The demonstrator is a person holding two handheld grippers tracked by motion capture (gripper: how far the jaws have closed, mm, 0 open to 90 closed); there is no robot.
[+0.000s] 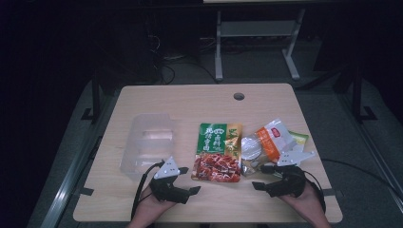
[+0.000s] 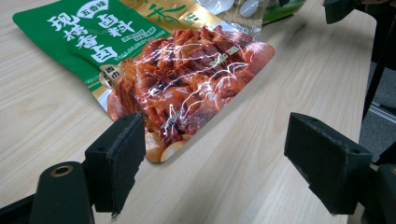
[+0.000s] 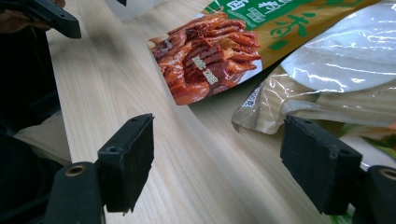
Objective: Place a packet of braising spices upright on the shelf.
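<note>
A green and red seasoning packet [image 1: 217,152] lies flat at the table's middle. To its right, a clear pouch [image 1: 252,151] overlaps an orange and white pouch [image 1: 274,138]. My left gripper [image 1: 189,180] is open just left of the packet's near corner and holds nothing. In the left gripper view the packet [image 2: 154,60] lies just beyond the open left gripper [image 2: 219,158]. My right gripper [image 1: 261,176] is open in front of the clear pouch. In the right gripper view the right gripper [image 3: 217,163] is spread over bare wood, with the clear pouch [image 3: 327,79] close to the right jaw.
An empty clear plastic container [image 1: 147,142] stands at the left of the wooden table [image 1: 190,102]. A green packet [image 1: 298,138] peeks out behind the pouches. A cable hole [image 1: 239,96] sits near the far edge. A metal frame [image 1: 256,33] stands on the floor beyond.
</note>
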